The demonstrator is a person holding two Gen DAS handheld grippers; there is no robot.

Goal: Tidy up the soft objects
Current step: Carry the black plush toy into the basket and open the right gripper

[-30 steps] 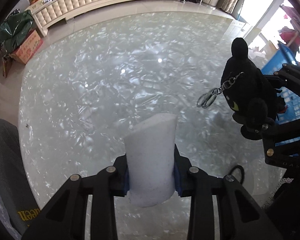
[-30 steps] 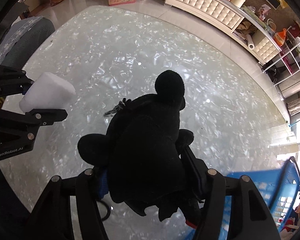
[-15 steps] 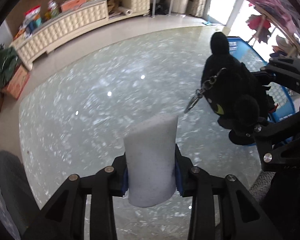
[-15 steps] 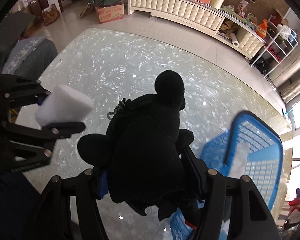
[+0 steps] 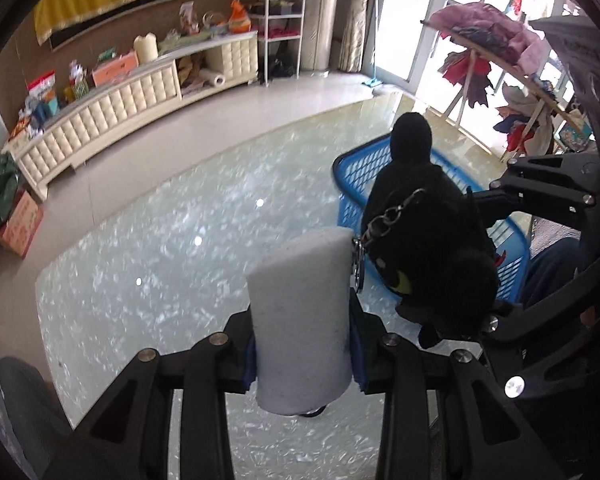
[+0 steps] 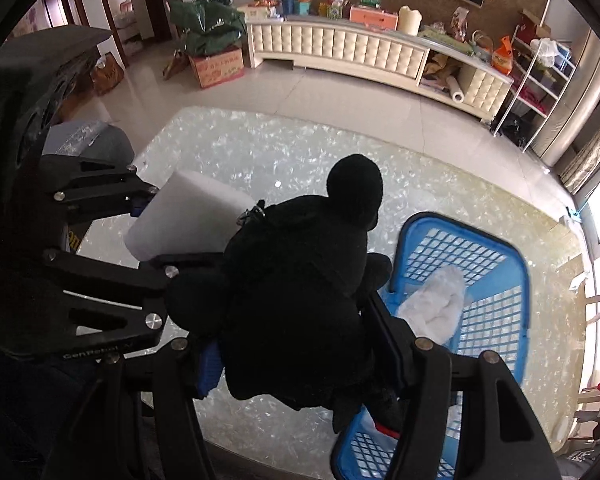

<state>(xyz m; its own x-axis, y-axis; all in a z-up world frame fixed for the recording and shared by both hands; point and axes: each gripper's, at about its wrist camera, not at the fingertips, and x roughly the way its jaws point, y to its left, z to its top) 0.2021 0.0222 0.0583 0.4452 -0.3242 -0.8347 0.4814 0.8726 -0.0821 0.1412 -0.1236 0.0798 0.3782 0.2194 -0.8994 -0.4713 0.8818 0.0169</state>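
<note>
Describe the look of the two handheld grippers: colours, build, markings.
Both are matte black. The left gripper has angular linkage bars with triangular cutouts, silver round fasteners and blue pads inside its fingers. The right gripper has the same build. White "GenRobot" lettering marks the left one's body.

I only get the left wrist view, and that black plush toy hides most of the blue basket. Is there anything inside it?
Observer: Yes, a white fluffy cloth lies in the blue basket.
Operator: Is the toy over the basket?
Observer: Only partly. The black plush toy, clamped in the right tool, overlaps the basket's near left edge.
Operator: And my white sponge?
Observer: The white sponge sits left of the toy, over the table, not the basket.
</note>
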